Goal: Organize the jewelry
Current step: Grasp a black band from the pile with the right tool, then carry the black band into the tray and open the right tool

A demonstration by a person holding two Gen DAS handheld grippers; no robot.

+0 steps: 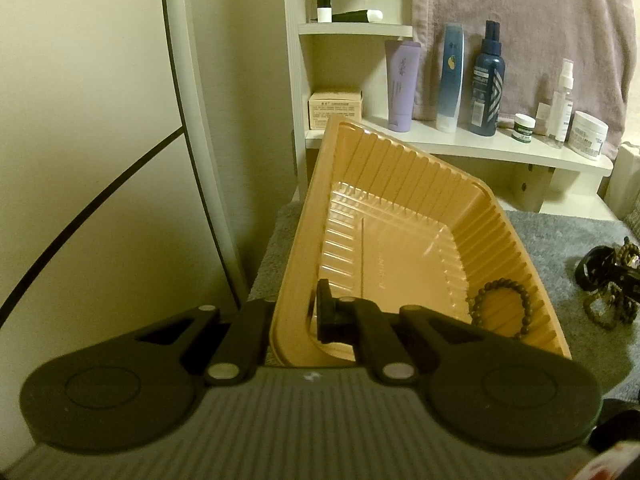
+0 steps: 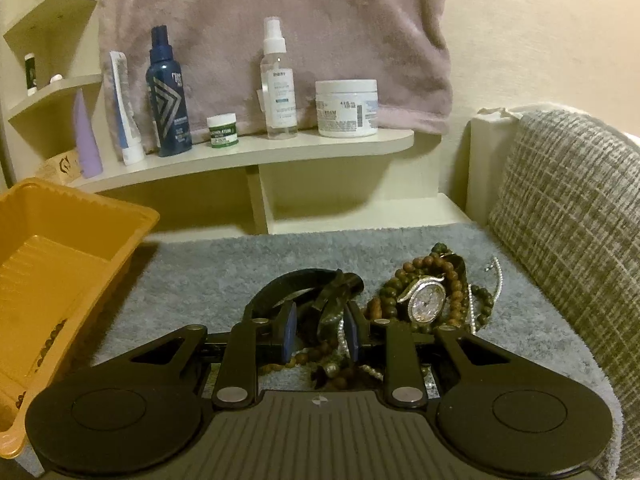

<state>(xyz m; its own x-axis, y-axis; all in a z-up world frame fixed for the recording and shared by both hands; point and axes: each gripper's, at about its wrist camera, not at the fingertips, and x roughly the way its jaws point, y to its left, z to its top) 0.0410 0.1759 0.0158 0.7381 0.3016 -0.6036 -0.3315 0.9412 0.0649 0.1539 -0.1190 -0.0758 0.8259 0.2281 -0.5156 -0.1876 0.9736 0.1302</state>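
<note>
My left gripper (image 1: pixel 294 320) is shut on the near wall of an orange plastic tray (image 1: pixel 360 160), one finger inside and one outside, and holds it tilted. A dark beaded bracelet (image 1: pixel 502 308) lies in the tray's lower right corner. My right gripper (image 2: pixel 320 334) is open, low over a jewelry pile (image 2: pixel 420 300) on the grey mat (image 2: pixel 224 264): a dark band (image 2: pixel 328 304) and brown beads lie between its fingers, with a sparkly watch (image 2: pixel 428 300) and bead strands just right. The tray (image 2: pixel 60 248) stands to the left in the right wrist view.
A white shelf (image 2: pixel 280 148) behind the mat holds bottles, tubes and jars, with a pink towel (image 2: pixel 280 20) hanging behind it. A woven grey cushion (image 2: pixel 560 220) stands at the mat's right edge. A white rounded panel (image 1: pixel 100 120) is to the tray's left.
</note>
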